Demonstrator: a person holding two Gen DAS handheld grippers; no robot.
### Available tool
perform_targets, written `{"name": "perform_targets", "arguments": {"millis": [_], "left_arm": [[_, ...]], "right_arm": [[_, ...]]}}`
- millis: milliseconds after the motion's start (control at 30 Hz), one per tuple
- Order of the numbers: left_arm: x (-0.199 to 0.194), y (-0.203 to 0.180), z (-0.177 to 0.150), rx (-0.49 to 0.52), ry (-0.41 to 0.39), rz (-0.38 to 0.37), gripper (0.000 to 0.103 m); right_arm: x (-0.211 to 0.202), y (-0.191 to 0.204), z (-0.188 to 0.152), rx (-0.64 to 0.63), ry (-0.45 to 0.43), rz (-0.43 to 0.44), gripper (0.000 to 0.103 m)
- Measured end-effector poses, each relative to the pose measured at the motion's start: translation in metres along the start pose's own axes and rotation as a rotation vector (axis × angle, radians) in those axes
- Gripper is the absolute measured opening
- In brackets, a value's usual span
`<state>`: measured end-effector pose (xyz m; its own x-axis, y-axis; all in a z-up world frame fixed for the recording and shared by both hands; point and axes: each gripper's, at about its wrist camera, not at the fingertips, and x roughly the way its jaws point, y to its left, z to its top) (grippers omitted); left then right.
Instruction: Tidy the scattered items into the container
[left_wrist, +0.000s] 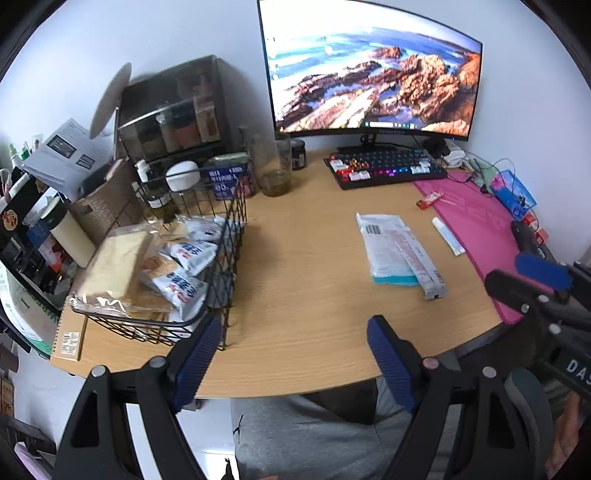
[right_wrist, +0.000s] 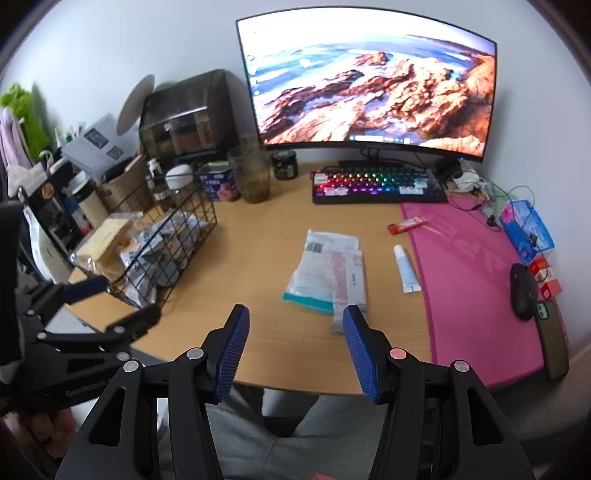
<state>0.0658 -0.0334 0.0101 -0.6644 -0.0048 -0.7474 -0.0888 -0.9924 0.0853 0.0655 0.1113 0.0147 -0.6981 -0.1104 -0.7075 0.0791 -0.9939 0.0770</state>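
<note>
While both tongs hang over the near edge of the wooden surface (right_wrist: 258, 258), left tongs (left_wrist: 295, 354) wide and empty beside the wire basket (left_wrist: 229, 236), already stocked with snack packets (left_wrist: 184, 254); right tongs (right_wrist: 293, 349) wide and empty, just short of the flat white pouches (right_wrist: 325, 273); small tube (right_wrist: 406, 269) beside the pink mat (right_wrist: 472, 280); red packet (right_wrist: 406, 224) near the keyboard (right_wrist: 376, 182)

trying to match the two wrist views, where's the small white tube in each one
Left wrist: the small white tube lies right of centre on the wood, beside the pink mat's edge.
Right wrist: the tube lies right of centre, again along the mat's left edge.
Shared landmark: the pink mat.
</note>
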Motion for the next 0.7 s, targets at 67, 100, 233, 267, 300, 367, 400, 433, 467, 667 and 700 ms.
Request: {"name": "perform_targets", "arguments": {"millis": [67, 100, 233, 267, 300, 367, 400, 433, 467, 667, 700], "left_arm": [[-0.004, 0.004, 0.0, -0.009, -0.01, 0.0, 0.083], [-0.005, 0.006, 0.0, -0.01, -0.012, 0.0, 0.083], [-0.006, 0.007, -0.001, -0.007, -0.014, 0.0, 0.083], [-0.007, 0.007, -0.001, -0.005, -0.017, -0.001, 0.083], [-0.007, 0.007, -0.001, -0.004, -0.019, -0.001, 0.083], [-0.009, 0.005, -0.001, 0.001, -0.024, 0.001, 0.083], [-0.009, 0.005, -0.001, 0.003, -0.025, 0.001, 0.083], [-0.01, 0.004, 0.0, 0.005, -0.025, 0.0, 0.083], [-0.01, 0.003, 0.0, 0.006, -0.027, 0.001, 0.083], [-0.011, -0.004, 0.0, 0.033, -0.048, 0.023, 0.083], [-0.012, -0.006, 0.0, 0.042, -0.053, 0.028, 0.083]], "right_arm": [[-0.003, 0.003, -0.001, -0.002, -0.01, -0.008, 0.053], [-0.005, 0.004, -0.001, -0.004, -0.018, -0.015, 0.053], [-0.008, 0.003, 0.001, 0.006, -0.027, -0.027, 0.053], [-0.008, 0.002, 0.001, 0.006, -0.028, -0.027, 0.053], [-0.009, 0.002, 0.001, 0.006, -0.03, -0.03, 0.053], [-0.01, 0.001, 0.002, 0.007, -0.036, -0.032, 0.053], [-0.01, 0.0, 0.003, 0.008, -0.036, -0.032, 0.053], [-0.01, 0.0, 0.003, 0.009, -0.036, -0.03, 0.053], [-0.01, -0.001, 0.003, 0.008, -0.034, -0.029, 0.053], [-0.008, -0.005, 0.002, 0.01, -0.031, -0.024, 0.053], [-0.008, -0.005, 0.002, 0.012, -0.03, -0.022, 0.053]]}}
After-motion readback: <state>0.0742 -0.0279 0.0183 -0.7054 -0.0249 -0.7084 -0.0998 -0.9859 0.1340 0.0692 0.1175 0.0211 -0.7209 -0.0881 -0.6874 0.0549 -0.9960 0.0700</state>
